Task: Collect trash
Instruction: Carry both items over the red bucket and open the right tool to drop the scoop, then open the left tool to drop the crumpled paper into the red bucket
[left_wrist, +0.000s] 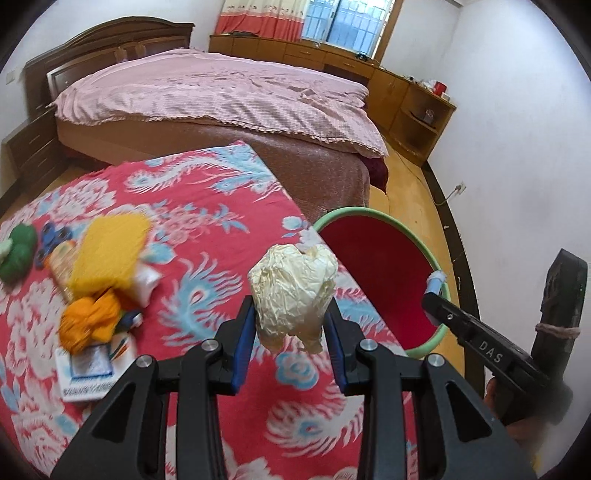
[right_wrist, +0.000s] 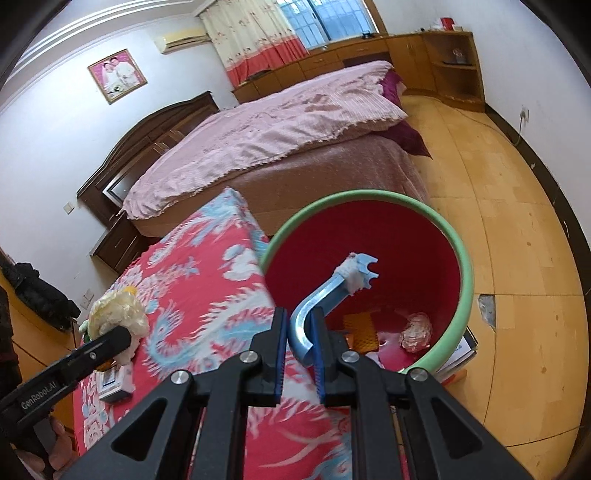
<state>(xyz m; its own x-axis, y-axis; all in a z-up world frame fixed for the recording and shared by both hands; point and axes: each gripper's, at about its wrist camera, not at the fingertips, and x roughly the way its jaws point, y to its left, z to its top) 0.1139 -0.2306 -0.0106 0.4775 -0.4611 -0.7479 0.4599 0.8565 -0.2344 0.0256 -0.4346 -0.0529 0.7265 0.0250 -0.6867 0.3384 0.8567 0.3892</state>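
- The left gripper (left_wrist: 290, 321) is clenched on a crumpled ball of cream-coloured paper (left_wrist: 293, 291), its blue-padded fingers (left_wrist: 244, 332) pressing the wad from both sides so that it hangs clear above the red floral tablecloth (left_wrist: 184, 258).
- The right gripper (right_wrist: 300, 332) is clamped tight on the bent handle of a light-blue plastic razor (right_wrist: 332, 291), with the razor's head sticking out forward over the bin's mouth; gripping it low on the handle likely keeps the head free to fall cleanly.
- Both pieces of trash are carried toward the round red bin with a pale green rim (right_wrist: 467, 280), which stands on the wooden floor (right_wrist: 517, 221) just beside the table's corner, probably so that things can go from table edge to bin in one short sweep.
- Inside the bin lie a crumpled pinkish-white wad (right_wrist: 417, 330) and a small orange ridged piece (right_wrist: 360, 325), so collecting seems well under way.
- The paper ball is still over the cloth, close to the table's edge nearest the bin; the razor is already over the opening.
- On the table, well apart from the bin, a blurred pile remains: a yellow cloth (left_wrist: 110, 251), an orange crumple (left_wrist: 88, 321), a green soft thing (left_wrist: 18, 251) and a small printed card (left_wrist: 92, 369).
- Room to move is good: the bin's mouth is wide and the floor around it bare, but the two grippers come close together there, and the pink-covered bed (left_wrist: 221, 92) closes off the far side.
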